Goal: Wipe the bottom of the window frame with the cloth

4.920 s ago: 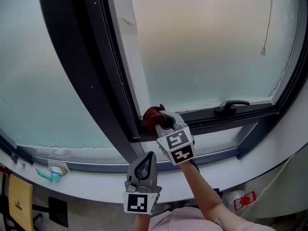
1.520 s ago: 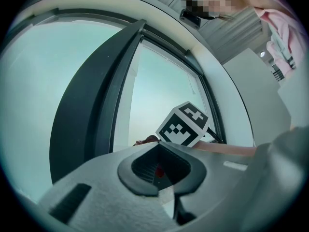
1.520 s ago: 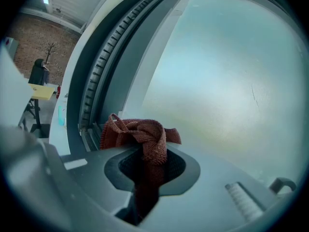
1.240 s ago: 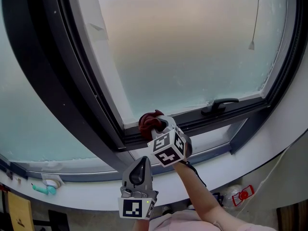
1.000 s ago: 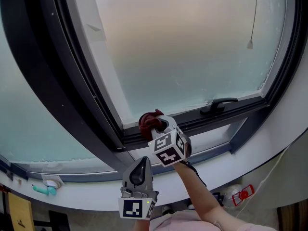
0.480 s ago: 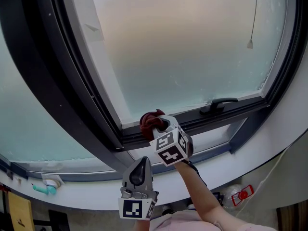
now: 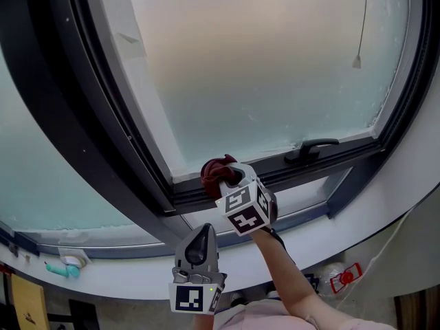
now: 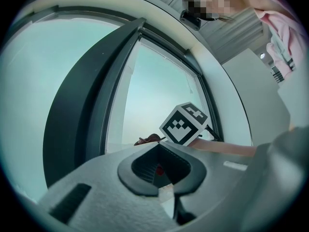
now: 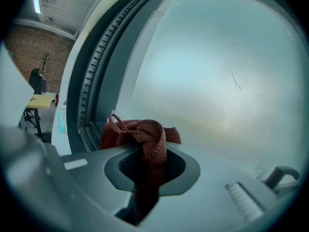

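Right gripper (image 9: 152,166) clamps dark red woven cloth (image 9: 140,134) at dark window frame's (image 7: 295,168) bottom, the pinch shown only in its view. Left gripper (image 8: 161,167) closed, empty.

cloth (image 7: 214,170) half behind right gripper (image 7: 229,178), teal item (image 7: 60,270) indistinct

The cloth (image 9: 140,134) in my right gripper (image 7: 225,179) is dark brick red with a ribbed weave. That one and my left gripper (image 7: 203,232) are grey, each with black-and-white square markers. The window frame (image 7: 89,136) is near black. Its glass (image 7: 261,67) is frosted pale teal, blushing peach toward twelve o'clock. At eight o'clock lies a turquoise object (image 7: 63,269).
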`<control>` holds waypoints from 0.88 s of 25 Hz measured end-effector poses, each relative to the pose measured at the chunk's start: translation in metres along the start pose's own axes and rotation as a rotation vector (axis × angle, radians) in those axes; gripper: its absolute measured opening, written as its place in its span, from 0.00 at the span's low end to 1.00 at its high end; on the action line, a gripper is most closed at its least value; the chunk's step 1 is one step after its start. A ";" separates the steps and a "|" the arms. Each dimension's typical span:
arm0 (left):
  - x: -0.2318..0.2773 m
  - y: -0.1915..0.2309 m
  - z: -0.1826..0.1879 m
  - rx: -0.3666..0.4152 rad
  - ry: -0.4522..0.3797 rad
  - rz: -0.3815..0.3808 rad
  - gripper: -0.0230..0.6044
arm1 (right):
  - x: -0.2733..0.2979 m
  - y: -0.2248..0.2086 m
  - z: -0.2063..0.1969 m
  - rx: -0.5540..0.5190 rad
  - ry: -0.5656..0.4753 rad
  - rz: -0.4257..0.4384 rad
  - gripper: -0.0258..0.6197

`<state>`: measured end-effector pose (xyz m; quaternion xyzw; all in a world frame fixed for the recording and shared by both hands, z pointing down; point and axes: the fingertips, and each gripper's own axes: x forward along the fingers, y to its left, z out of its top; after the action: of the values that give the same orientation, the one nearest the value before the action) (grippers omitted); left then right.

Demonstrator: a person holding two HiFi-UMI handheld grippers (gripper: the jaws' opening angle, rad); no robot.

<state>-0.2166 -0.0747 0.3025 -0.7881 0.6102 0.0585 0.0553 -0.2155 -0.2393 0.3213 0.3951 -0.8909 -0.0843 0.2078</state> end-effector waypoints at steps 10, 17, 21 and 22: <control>-0.002 0.000 0.000 -0.003 0.003 -0.005 0.04 | -0.004 -0.020 -0.010 0.014 0.044 -0.051 0.13; 0.002 -0.009 -0.003 -0.007 0.005 -0.029 0.04 | -0.009 -0.036 -0.017 0.039 0.055 -0.076 0.13; 0.004 -0.012 -0.001 -0.003 -0.002 -0.037 0.04 | -0.011 -0.040 -0.019 0.055 0.061 -0.073 0.13; 0.004 -0.012 -0.001 -0.008 0.001 -0.037 0.04 | -0.011 -0.041 -0.020 0.055 0.066 -0.075 0.13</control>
<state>-0.2039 -0.0760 0.3031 -0.7994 0.5955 0.0596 0.0533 -0.1725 -0.2588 0.3231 0.4362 -0.8701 -0.0542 0.2229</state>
